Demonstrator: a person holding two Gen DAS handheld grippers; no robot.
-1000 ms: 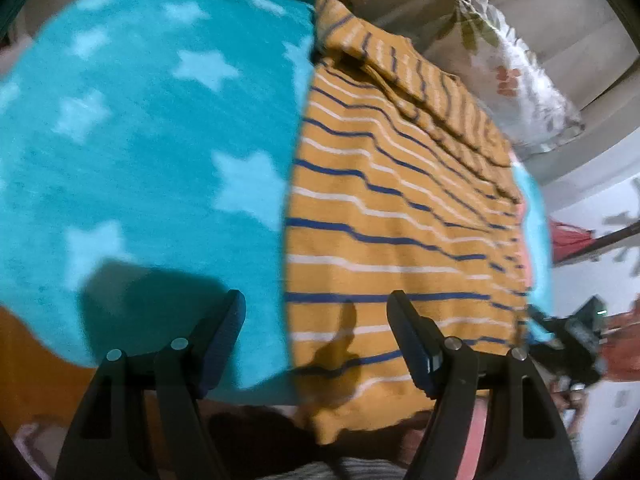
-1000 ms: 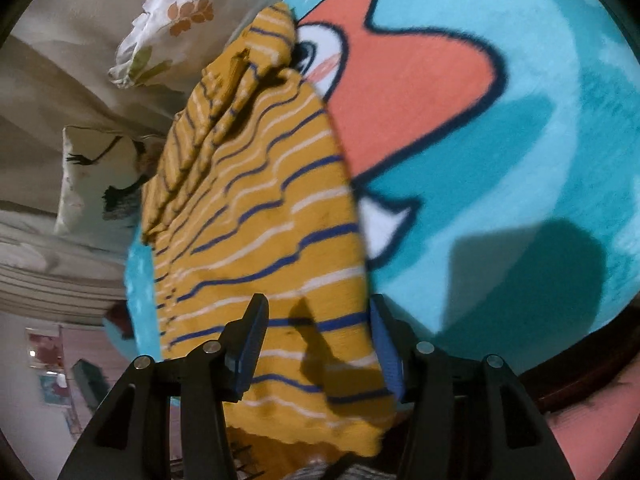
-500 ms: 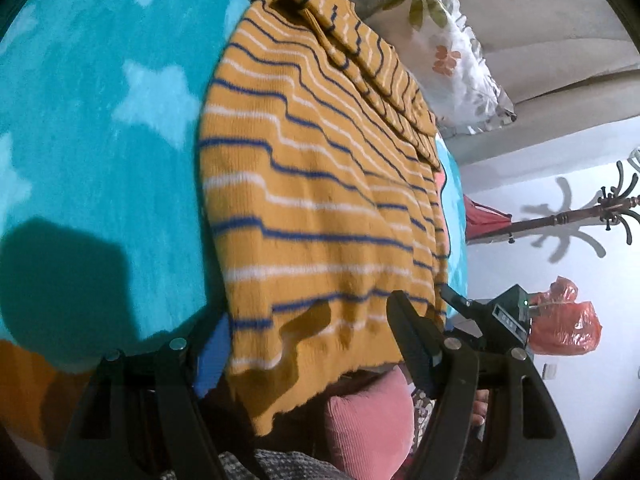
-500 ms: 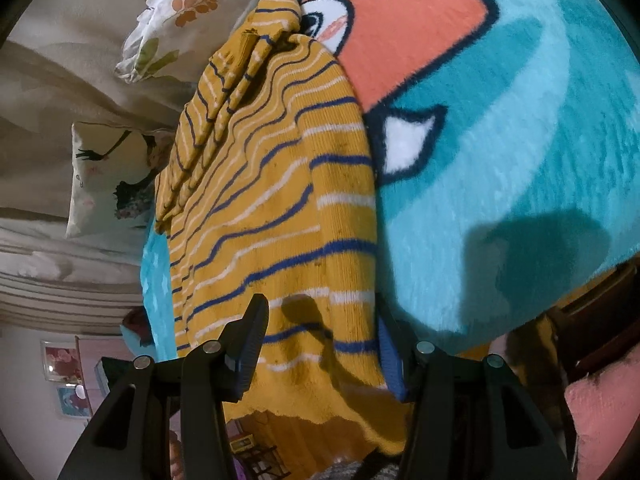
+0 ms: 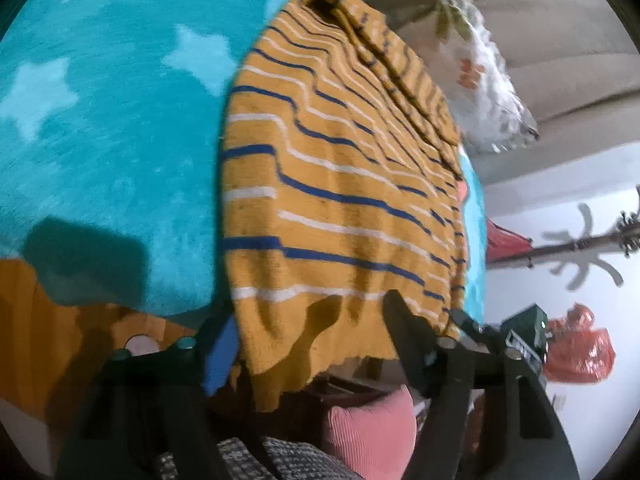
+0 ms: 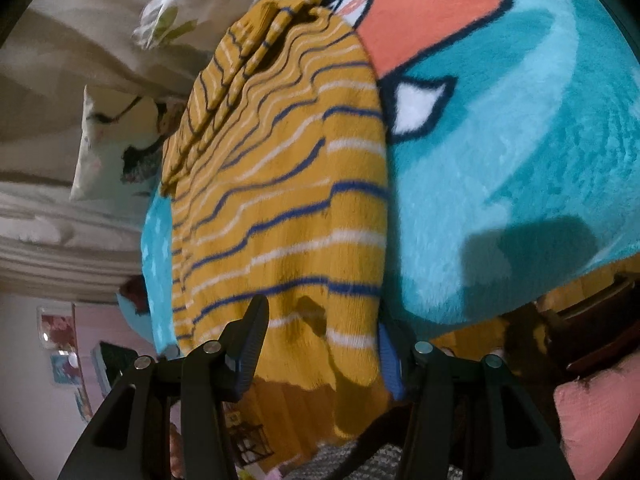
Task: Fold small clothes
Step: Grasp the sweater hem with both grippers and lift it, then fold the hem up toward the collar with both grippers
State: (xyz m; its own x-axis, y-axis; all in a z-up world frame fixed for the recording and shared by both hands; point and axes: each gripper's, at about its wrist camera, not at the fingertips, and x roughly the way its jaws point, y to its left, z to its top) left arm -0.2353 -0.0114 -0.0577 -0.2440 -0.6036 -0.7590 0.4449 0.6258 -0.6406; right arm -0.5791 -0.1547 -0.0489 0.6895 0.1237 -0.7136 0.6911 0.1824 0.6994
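A mustard sweater with navy and white stripes lies on a teal blanket; its near hem is lifted off the blanket. My left gripper has its jaws wide apart, with the hem's left corner between them and draped over the left finger. In the right wrist view the sweater hangs the same way. My right gripper has its jaws wide apart around the hem's right corner, which covers the right finger. Whether either truly pinches the cloth is unclear.
The teal blanket bears an orange cartoon shape. Floral pillows lie beyond the sweater's far end. A pink cushion sits below the blanket's edge. A coat stand and a red bag are at the right.
Both grippers have pulled back and up, and the sweater's near hem has lifted off the blanket and now hangs between the fingers. The hem lay flat a second ago.
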